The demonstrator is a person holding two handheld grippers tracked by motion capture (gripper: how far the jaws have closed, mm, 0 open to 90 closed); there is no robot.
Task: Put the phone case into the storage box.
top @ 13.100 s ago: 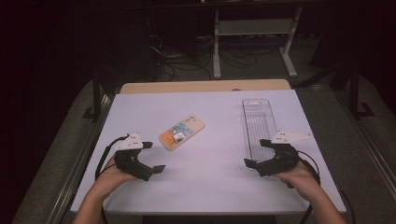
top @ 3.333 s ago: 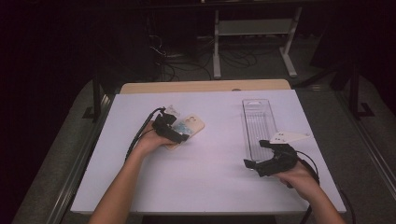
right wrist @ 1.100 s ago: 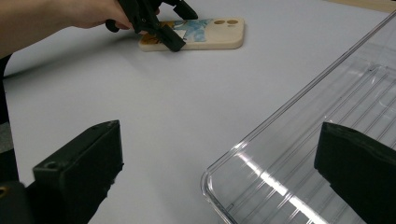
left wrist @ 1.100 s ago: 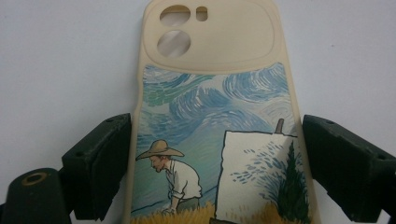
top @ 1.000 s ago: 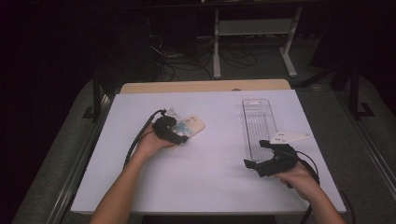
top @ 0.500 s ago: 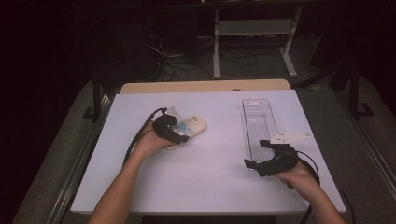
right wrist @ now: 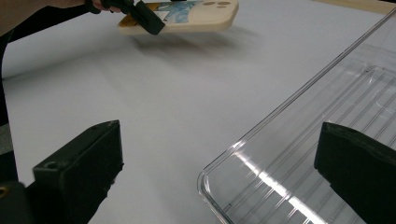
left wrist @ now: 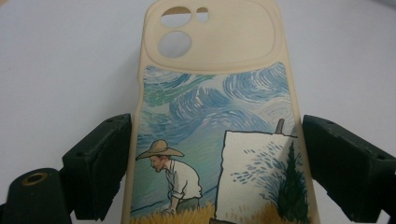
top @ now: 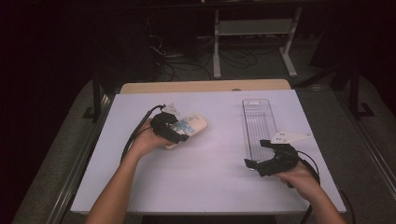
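Note:
A cream phone case (top: 195, 124) printed with a painting of a man in a straw hat hangs a little above the white table (top: 210, 182), casting a shadow below it. My left gripper (top: 180, 135) is shut on its long sides near the bottom end. In the left gripper view the case (left wrist: 215, 107) sits between both pads, camera holes pointing away. In the right gripper view the case (right wrist: 187, 18) floats level at the far left. My right gripper (top: 257, 153) rests open at the near end of a long clear plastic tray (top: 258, 119), whose rounded corner (right wrist: 243, 154) lies between the jaws.
A wooden board edge (top: 201, 86) runs along the table's far side. Beyond it, on the dark floor, stand a metal rack (top: 254, 28) and loose cables (top: 168, 51). Metal rails flank the table at left and right.
My left hand has risen slightly with the phone case in its grip, taking the case off the table. The right hand and the clear tray have not moved.

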